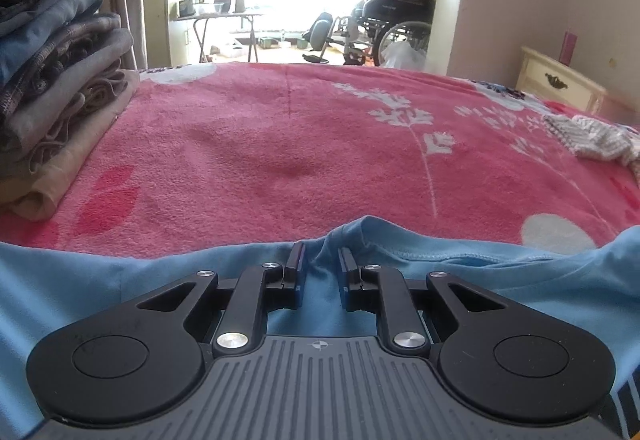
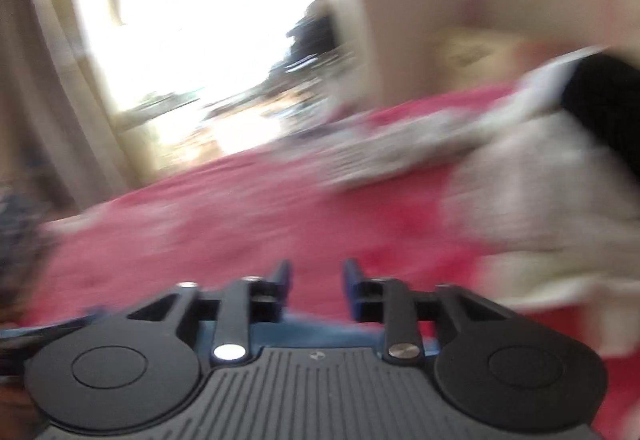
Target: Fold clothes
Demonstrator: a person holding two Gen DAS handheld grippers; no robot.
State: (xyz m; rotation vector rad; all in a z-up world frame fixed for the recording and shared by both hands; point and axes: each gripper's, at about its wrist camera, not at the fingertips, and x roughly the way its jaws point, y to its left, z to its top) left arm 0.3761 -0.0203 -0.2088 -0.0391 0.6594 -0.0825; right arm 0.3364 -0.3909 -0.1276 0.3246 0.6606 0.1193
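Left wrist view: the left gripper (image 1: 320,260) has its jaws spread, a raised fold of the light blue shirt (image 1: 400,272) between them, untouched. That shirt lies on the pink blanket (image 1: 260,144) (folded clothes (image 1: 60,88) stacked far left). Right wrist view, blurred: the right gripper (image 2: 316,274) is parted over blanket, nothing between.

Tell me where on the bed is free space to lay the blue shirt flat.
The widest bare patch of the pink blanket lies between the folded stack on the left and the gray knit garment on the right, beyond the blue shirt. The left edge is crowded by the stack; the right view is too blurred to judge.
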